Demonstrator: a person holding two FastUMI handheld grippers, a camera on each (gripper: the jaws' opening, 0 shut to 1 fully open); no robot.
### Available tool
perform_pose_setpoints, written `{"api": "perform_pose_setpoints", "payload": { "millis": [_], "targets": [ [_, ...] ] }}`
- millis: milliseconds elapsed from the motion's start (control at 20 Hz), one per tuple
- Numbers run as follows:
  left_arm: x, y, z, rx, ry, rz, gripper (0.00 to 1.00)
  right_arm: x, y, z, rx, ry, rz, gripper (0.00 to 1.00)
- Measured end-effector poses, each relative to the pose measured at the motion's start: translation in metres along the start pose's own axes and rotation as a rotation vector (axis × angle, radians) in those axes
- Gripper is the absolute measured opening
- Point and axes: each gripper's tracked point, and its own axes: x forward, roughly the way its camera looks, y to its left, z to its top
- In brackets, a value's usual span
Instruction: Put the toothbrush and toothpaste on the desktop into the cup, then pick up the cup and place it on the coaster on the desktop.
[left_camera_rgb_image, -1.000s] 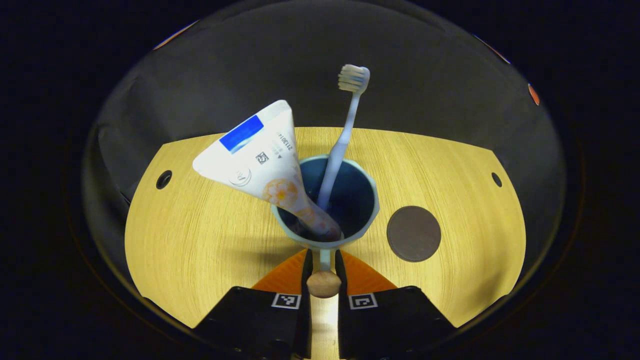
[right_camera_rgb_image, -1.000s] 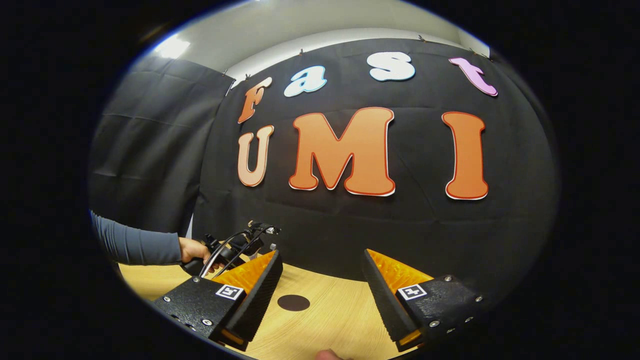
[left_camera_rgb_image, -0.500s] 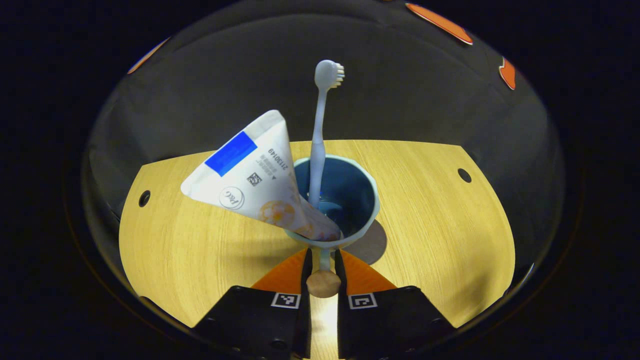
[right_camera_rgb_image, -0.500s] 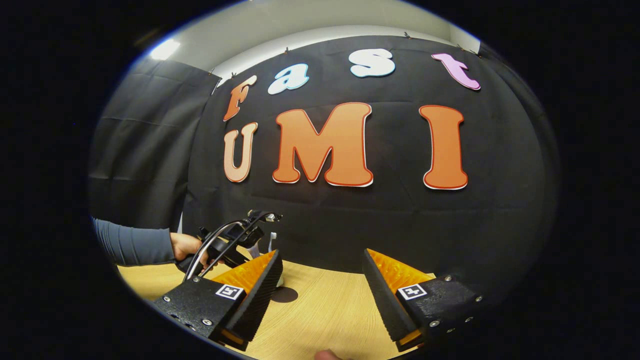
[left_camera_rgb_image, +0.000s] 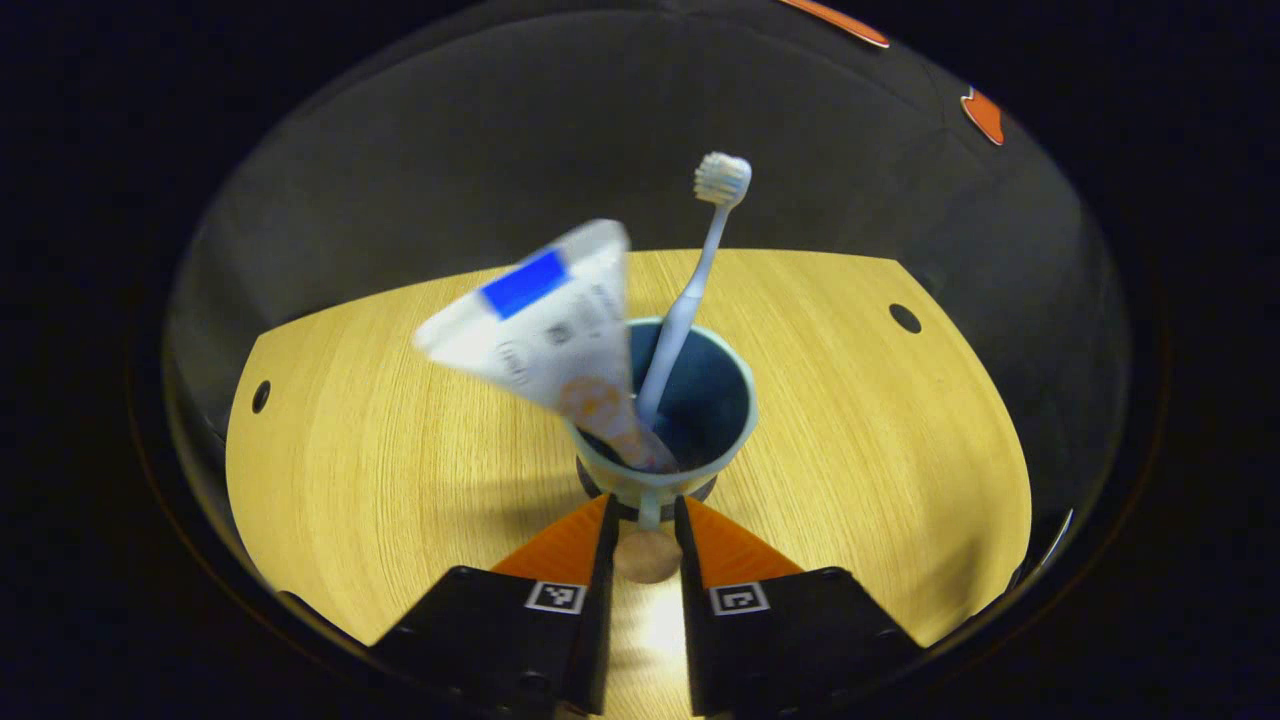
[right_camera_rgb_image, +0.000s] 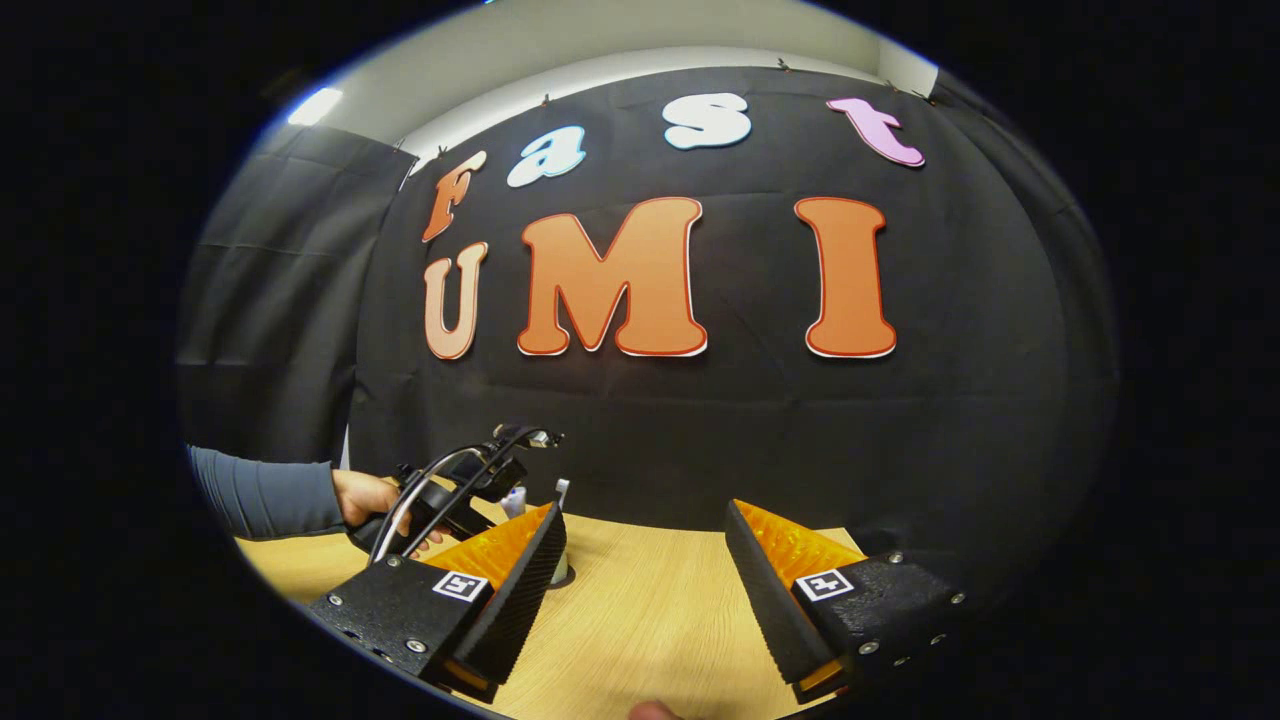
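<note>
Jaws of your left gripper (left_camera_rgb_image: 645, 520) are sitting almost closed on the cup's handle (left_camera_rgb_image: 648, 512) in the left gripper view, though you are leaving enough of a gap that I cannot tell whether both sides are pressing. You are holding the cup (left_camera_rgb_image: 668, 420) over the coaster (left_camera_rgb_image: 700, 490), whose dark rim is peeking out just under the cup's base. The toothbrush (left_camera_rgb_image: 690, 290) and the blurred toothpaste (left_camera_rgb_image: 560, 330) are standing inside the cup. You are, I judge, on the last step; next you are needing a gentle release and a straight pull-back.

In the right gripper view, your right gripper (right_camera_rgb_image: 645, 585) is hanging wide open, gripping nothing, above the bench (right_camera_rgb_image: 650, 620) and to the right of the cup. Your hand (right_camera_rgb_image: 365, 497) is showing here, beside the cup.
</note>
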Motion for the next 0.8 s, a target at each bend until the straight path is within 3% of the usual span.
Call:
{"api": "perform_pose_setpoints", "payload": {
  "millis": [50,100,150,300,350,400,600,800],
  "targets": [
    [-0.011,0.001,0.005,0.021,-0.026,0.003,0.44,0.000,0.000,0.000,0.004,0.000,-0.005,0.96],
    [-0.019,-0.001,0.006,0.050,-0.046,0.003,0.65,-0.001,0.000,-0.002,0.008,0.002,-0.007,0.96],
    [-0.029,-0.001,0.009,0.075,-0.075,0.005,0.75,-0.002,0.001,-0.004,0.011,0.008,-0.009,0.96],
    [-0.061,-0.011,0.017,0.109,-0.177,0.006,0.90,-0.006,0.007,-0.009,-0.001,0.013,-0.017,0.96],
    [-0.070,-0.013,0.018,0.119,-0.222,0.015,0.91,-0.008,0.010,-0.011,-0.003,0.017,-0.019,0.96],
    [-0.077,-0.009,0.021,0.127,-0.281,0.045,1.00,-0.009,0.013,-0.013,-0.005,0.020,-0.021,0.96],
    [-0.136,-0.009,0.021,0.142,-0.540,0.141,0.99,-0.015,0.033,-0.013,-0.023,0.001,-0.023,0.96],
    [-0.202,-0.011,-0.006,0.116,-0.724,0.170,0.99,-0.024,0.055,-0.007,-0.027,-0.051,-0.015,0.96]
  ]
}}
